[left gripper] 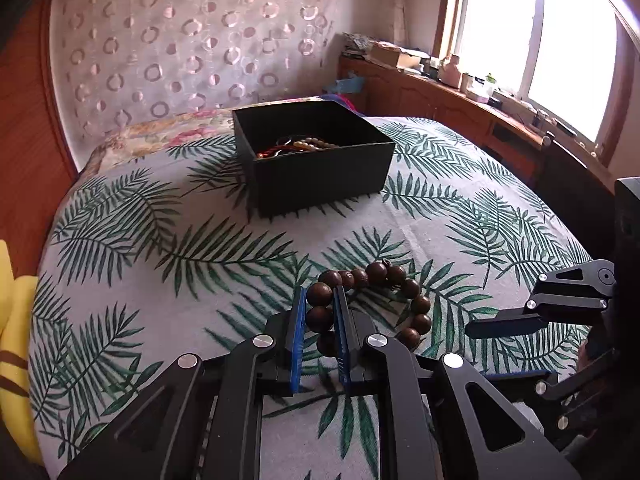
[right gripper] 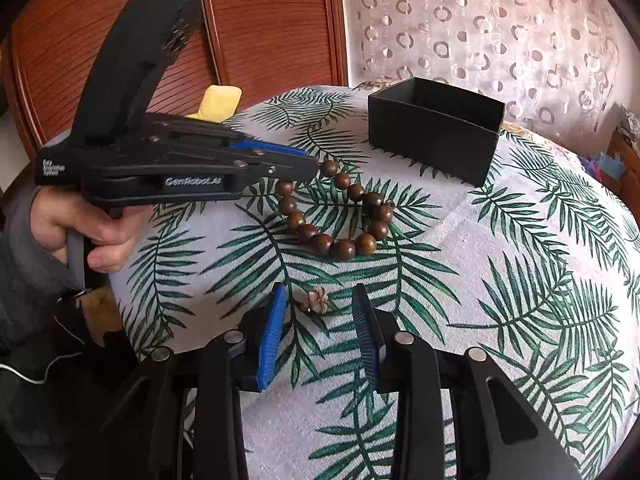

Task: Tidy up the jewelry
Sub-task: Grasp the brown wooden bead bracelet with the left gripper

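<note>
A bracelet of dark brown wooden beads (left gripper: pixel 400 280) lies on the fern-print bedspread (left gripper: pixel 160 248). My left gripper (left gripper: pixel 320 296) is shut on its near-left beads; in the right wrist view the left gripper (right gripper: pixel 314 165) pinches the bracelet (right gripper: pixel 344 248) at its far-left end. A small pale flower-shaped piece (right gripper: pixel 317 300) lies on the cloth between the blue pads (right gripper: pixel 272 332) of my right gripper (right gripper: pixel 319 289), which stands open and does not touch it. A black open box (left gripper: pixel 320 176) (right gripper: pixel 432 148) stands farther back, with several bead strings (left gripper: pixel 304 144) inside.
A yellow cushion (right gripper: pixel 220 102) lies at the bed's left edge beside a reddish wooden wardrobe (right gripper: pixel 260 32). A patterned curtain (left gripper: pixel 180 40) hangs behind the bed. A cluttered wooden sill (left gripper: pixel 460 80) runs under the window on the right. A hand (right gripper: pixel 88 228) holds the left gripper's handle.
</note>
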Demonstrator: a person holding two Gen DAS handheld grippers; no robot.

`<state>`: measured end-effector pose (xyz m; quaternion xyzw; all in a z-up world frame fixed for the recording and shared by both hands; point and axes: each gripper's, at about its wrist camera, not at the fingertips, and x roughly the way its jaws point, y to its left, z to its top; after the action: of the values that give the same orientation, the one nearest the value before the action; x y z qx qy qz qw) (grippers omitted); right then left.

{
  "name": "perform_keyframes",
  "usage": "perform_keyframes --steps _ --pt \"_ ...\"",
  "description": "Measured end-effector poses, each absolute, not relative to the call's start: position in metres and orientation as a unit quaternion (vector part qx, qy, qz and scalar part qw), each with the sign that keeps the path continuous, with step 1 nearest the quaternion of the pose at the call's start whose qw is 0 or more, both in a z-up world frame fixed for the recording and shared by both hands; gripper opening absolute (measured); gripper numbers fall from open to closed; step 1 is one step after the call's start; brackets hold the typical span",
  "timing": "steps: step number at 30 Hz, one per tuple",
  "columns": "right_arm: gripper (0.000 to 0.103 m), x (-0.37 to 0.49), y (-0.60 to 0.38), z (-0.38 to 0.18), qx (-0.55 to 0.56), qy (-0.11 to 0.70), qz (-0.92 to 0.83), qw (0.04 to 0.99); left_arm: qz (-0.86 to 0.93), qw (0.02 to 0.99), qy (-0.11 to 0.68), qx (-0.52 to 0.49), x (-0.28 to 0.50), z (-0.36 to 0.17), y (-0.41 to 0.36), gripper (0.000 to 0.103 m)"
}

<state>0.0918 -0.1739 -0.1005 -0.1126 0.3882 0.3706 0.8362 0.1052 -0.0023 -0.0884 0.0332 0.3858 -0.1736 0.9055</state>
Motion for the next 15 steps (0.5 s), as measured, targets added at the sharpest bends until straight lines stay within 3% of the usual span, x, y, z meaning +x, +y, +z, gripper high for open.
perform_keyframes --steps 7,15 --pt "0.014 0.0964 -0.1683 -0.1053 -0.120 0.399 0.364 0.833 -0.171 0.904 0.390 0.026 0.1033 -0.0943 0.0023 0.012" --pt "0.011 0.0973 -0.1775 -0.0965 -0.112 0.388 0.369 0.837 -0.172 0.910 0.377 0.021 0.1017 -0.0851 0.0036 0.012"
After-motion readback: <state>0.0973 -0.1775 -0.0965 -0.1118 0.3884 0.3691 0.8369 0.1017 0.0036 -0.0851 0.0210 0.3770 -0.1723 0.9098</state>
